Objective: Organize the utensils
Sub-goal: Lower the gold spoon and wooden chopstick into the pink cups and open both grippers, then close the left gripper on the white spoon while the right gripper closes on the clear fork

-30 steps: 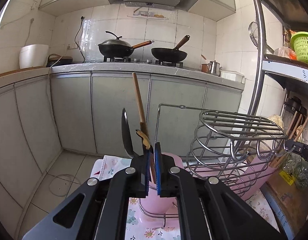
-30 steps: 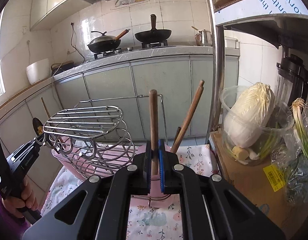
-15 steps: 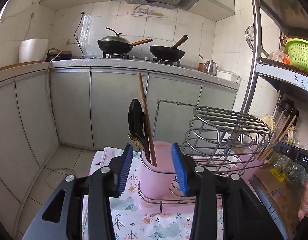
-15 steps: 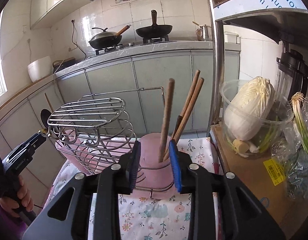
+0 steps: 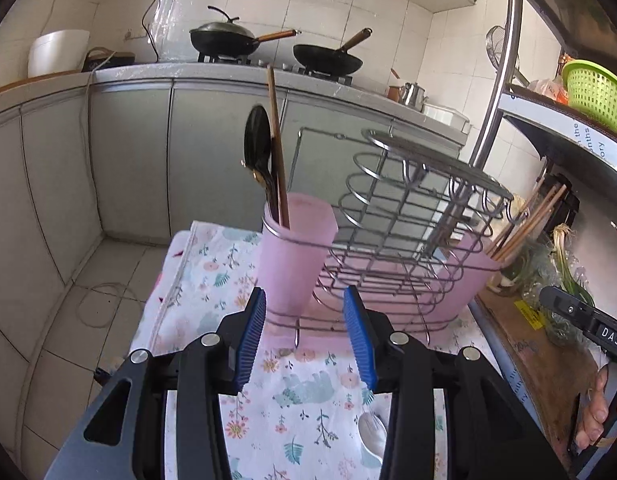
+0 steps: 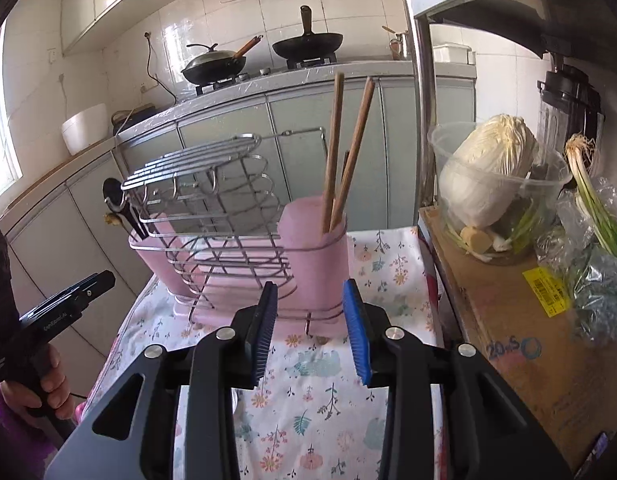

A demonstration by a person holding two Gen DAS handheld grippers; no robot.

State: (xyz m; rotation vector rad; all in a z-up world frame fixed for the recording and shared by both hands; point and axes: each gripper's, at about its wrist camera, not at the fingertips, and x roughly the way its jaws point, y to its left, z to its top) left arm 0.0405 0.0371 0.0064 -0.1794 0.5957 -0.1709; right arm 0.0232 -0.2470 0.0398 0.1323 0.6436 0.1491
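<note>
A wire rack [image 5: 408, 216] on a floral cloth [image 5: 212, 280] holds a pink cup at each end. In the left wrist view the near cup [image 5: 294, 248] holds a black spoon [image 5: 257, 148] and a wooden stick [image 5: 277, 140]. My left gripper [image 5: 304, 294] stands open just short of it, with nothing held. In the right wrist view the other cup [image 6: 314, 256] holds two wooden sticks [image 6: 336, 140], and my right gripper [image 6: 310, 286] is open in front of it, gripping nothing. A metal spoon [image 5: 372, 434] lies on the cloth under the left gripper.
A cardboard box [image 6: 508, 320] at the right carries a clear bowl [image 6: 504, 224] with a cabbage, beside green onions [image 6: 596, 208]. A steel shelf pole [image 6: 422, 100] rises behind the right cup. Cabinets and a stove with two woks stand beyond. A hand [image 6: 48, 384] holds the left gripper.
Both grippers were shut on utensil handles a second ago. They have opened, let go, and drawn back and down from the cups, where the utensils now stand.
</note>
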